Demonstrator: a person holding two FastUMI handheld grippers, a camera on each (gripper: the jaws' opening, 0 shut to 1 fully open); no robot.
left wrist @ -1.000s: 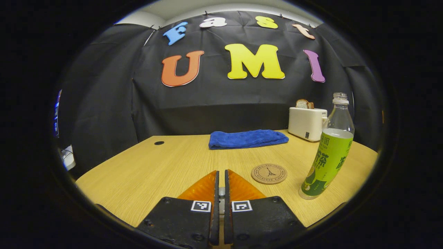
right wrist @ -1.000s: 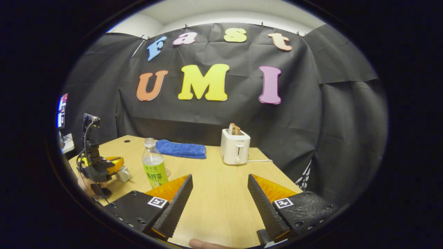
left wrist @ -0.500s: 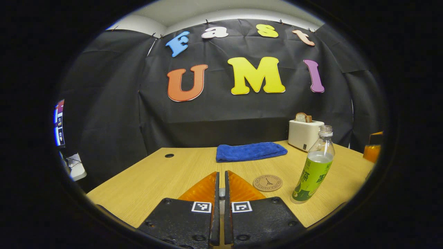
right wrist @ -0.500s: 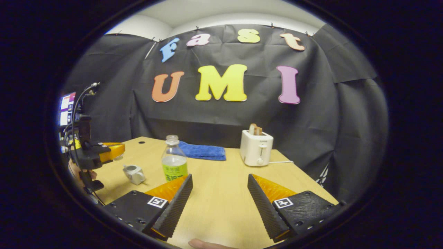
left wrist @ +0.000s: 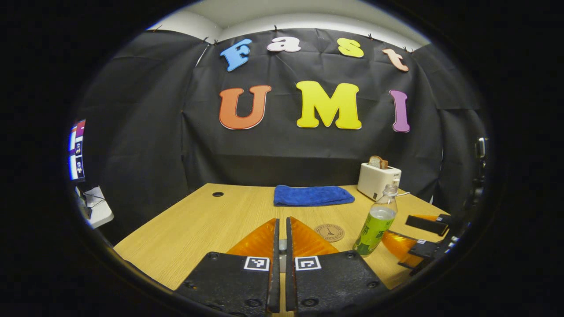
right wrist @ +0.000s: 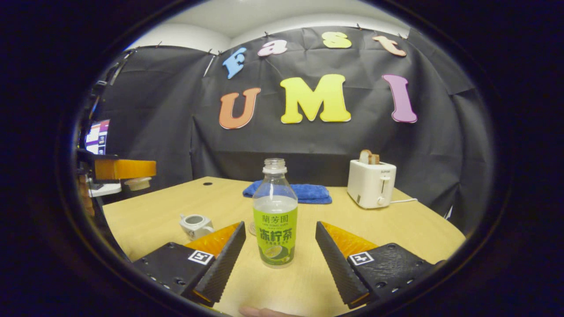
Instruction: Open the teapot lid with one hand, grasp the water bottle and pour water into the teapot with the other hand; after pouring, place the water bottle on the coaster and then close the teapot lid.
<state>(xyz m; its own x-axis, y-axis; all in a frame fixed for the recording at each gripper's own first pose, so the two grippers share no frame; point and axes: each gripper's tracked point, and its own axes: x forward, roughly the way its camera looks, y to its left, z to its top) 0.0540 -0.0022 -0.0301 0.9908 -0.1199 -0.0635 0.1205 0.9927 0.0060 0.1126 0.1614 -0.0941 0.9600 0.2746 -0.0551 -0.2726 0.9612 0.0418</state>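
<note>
The right gripper (right wrist: 278, 246) is spread wide open just above the bench (right wrist: 396, 224), and the water bottle (right wrist: 275, 220) stands upright dead centre between its two fingers, a bit ahead of the tips, not touched by either one. The bottle has no cap on, is roughly half full, and wears a green label. From the left gripper view you can see that same gripper coming in from the right edge, its fingers (left wrist: 398, 244) just beside the bottle's base.

The left gripper (left wrist: 282, 233) is clenched tight, fingers pressed flat together. In the right gripper view it's held up high at the left edge with a small pale round thing pinched under its fingers, looks like the teapot lid (right wrist: 138, 183), though it's small and I can't swear to it.

The teapot (right wrist: 196, 225) sits on the bench to the left of the bottle, mouth open, no lid on it. The round cork coaster (left wrist: 329, 232) lies flat on the bench just left of the bottle in the left gripper view, nothing on it; from the right gripper view it's mostly tucked behind the bottle.

Further back there's a folded blue towel (right wrist: 308, 193) near the far edge of the bench, and a white toaster (right wrist: 371, 189) with slices of toast sticking out the top, off to the right with its cord trailing away.
</note>
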